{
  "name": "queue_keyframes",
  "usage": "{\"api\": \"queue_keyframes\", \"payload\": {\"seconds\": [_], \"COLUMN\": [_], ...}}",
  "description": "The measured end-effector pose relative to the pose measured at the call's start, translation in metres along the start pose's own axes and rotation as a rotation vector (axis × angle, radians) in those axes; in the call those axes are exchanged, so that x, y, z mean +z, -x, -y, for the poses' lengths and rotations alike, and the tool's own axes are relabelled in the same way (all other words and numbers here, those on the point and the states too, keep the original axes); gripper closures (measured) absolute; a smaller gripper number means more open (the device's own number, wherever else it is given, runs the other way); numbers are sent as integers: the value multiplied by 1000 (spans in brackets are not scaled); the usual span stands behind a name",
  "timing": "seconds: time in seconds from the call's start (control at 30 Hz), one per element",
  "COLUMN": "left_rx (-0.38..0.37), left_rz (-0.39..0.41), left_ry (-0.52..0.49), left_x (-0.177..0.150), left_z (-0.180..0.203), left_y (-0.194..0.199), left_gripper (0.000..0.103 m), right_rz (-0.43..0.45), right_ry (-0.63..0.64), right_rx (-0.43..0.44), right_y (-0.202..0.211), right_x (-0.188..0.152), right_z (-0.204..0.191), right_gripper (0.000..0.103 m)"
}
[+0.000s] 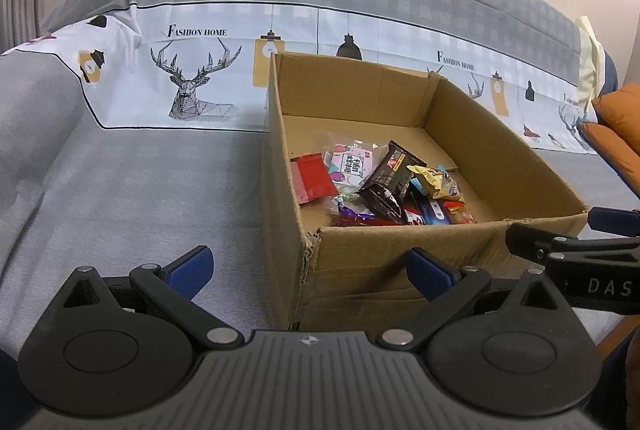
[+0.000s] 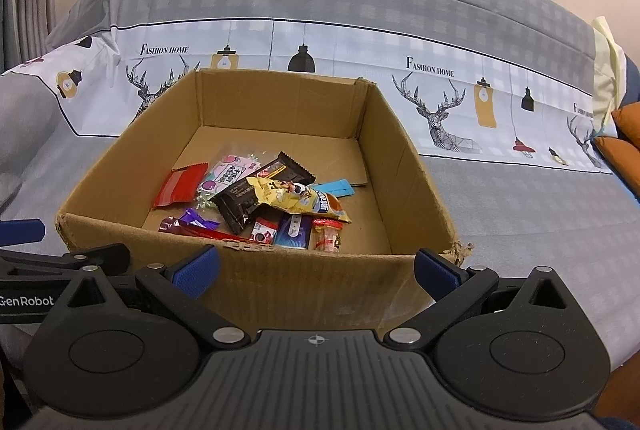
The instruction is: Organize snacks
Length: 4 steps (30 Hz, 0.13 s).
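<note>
Jaws gape wide and empty on both left gripper (image 1: 310, 272) and right gripper (image 2: 316, 272), facing one cardboard box (image 2: 320, 282) of snacks (image 2: 256, 198).

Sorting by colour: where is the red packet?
In both views, the red packet lies at the left end of the snack pile in the box, beside the pink packet.

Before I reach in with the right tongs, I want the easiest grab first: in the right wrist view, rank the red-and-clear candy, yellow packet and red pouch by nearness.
1. Red-and-clear candy, by the near wall.
2. Yellow packet, mid-pile.
3. Red pouch, far left.
</note>
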State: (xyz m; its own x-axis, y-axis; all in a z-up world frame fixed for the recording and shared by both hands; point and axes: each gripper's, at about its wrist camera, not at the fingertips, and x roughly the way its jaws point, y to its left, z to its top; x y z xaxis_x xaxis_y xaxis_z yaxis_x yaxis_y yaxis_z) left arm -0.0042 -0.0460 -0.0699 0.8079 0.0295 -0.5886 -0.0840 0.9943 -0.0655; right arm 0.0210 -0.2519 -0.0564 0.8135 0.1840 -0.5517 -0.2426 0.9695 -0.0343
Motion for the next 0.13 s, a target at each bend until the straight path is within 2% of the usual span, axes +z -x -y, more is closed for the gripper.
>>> {"api": "queue_keyframes", "payload": {"seconds": [0.13], "left_rx": [-16], "left_rz": [10], "left_ry": [1], "left_x": [0], "left_z": [1], "left_y": [1], "left_gripper": [0], "right_rz": [2], "right_ry": [-15], "right_rx": [2], "right_y": [1], "right_x": [0], "right_z": [2], "right_gripper": [0]}}
